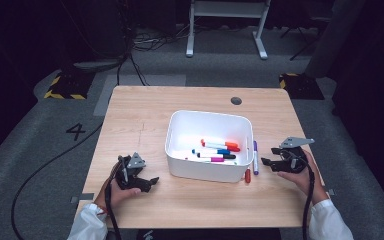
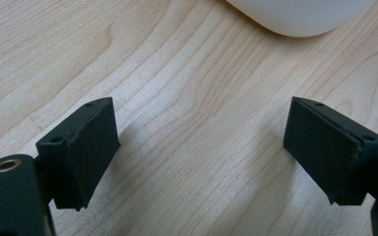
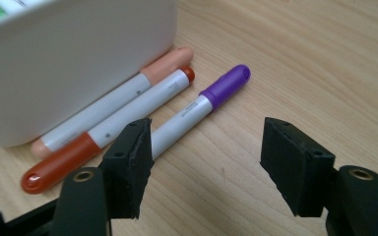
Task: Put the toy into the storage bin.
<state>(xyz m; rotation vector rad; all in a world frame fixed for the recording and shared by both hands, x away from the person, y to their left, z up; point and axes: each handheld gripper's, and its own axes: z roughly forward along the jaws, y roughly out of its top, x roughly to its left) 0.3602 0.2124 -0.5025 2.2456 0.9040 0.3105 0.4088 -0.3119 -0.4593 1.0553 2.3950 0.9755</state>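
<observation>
Going for the purple marker [image 3: 197, 110], which is lying flat on the table [image 1: 140, 120] just right of the white bin [image 1: 176, 131], outermost of three markers parked along that wall; the red-brown marker [image 3: 106, 135] is lying between it and the peach marker [image 3: 113, 101], which is sitting against the bin. In the right gripper view the purple marker's long axis is running diagonally, cap pointing up and away, barrel end passing behind my left pad; in the high view it's running roughly parallel to the bin's right side. My right gripper [image 3: 206, 162] is hovering low beside it, jaws standing wide apart with nothing between the pads, so I'm judging I need to shift toward the bin a bit to straddle the barrel across its axis without catching the red-brown one next to it. The right hand is clearly the nearer one; my left gripper [image 2: 199, 157] is idling on the other side of the bin, jaws spread wide over bare wood, gripping nothing. Inside the bin several markers [image 1: 220, 150] are already lying loose. The surface is light wood grain, flat and uncluttered. Beyond it there's grey floor, cables, hazard-striped blocks, and a white frame at the back.
</observation>
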